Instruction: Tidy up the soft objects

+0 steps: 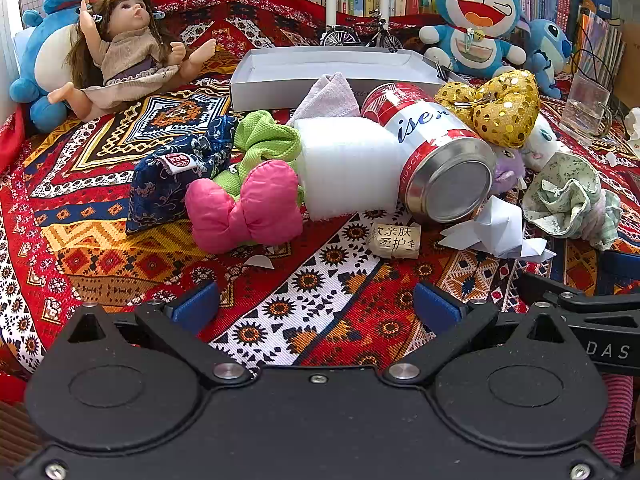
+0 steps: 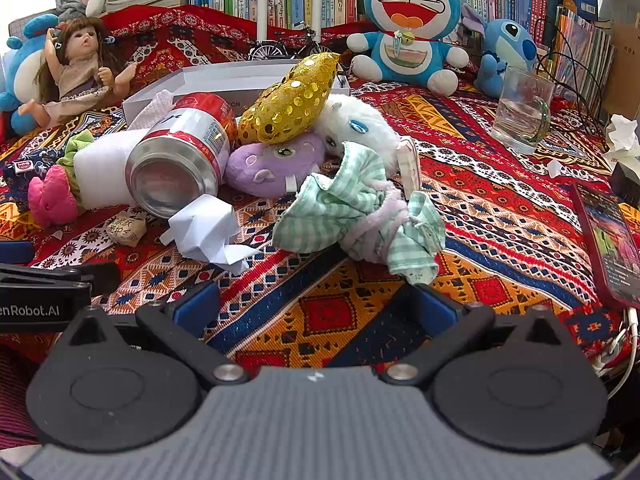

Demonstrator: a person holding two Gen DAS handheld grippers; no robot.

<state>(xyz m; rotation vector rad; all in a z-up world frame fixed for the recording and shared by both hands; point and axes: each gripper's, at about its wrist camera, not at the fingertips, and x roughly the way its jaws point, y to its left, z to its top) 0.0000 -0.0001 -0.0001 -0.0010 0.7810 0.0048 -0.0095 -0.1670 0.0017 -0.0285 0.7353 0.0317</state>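
Observation:
A heap of soft things lies on the patterned cloth: a pink bow cushion [image 1: 244, 208], a green cloth [image 1: 266, 140], a blue brocade pouch [image 1: 172, 184], a white foam roll [image 1: 344, 168], a gold sequin bow [image 1: 500, 108] and a green checked cloth [image 2: 360, 212]. A purple plush [image 2: 272, 160] and a white plush [image 2: 356, 124] lie under the gold bow. A white box [image 1: 320, 72] stands open behind them. My left gripper [image 1: 316, 308] is open and empty, short of the pink bow. My right gripper [image 2: 316, 308] is open and empty, just short of the checked cloth.
A red-and-silver can [image 1: 436, 152] lies on its side in the heap. Crumpled paper [image 2: 208, 232] and a small wrapped packet [image 1: 394, 240] lie in front. A doll [image 1: 128, 40], a Doraemon plush [image 2: 408, 20], a glass mug [image 2: 520, 112] and a phone [image 2: 612, 240] lie around.

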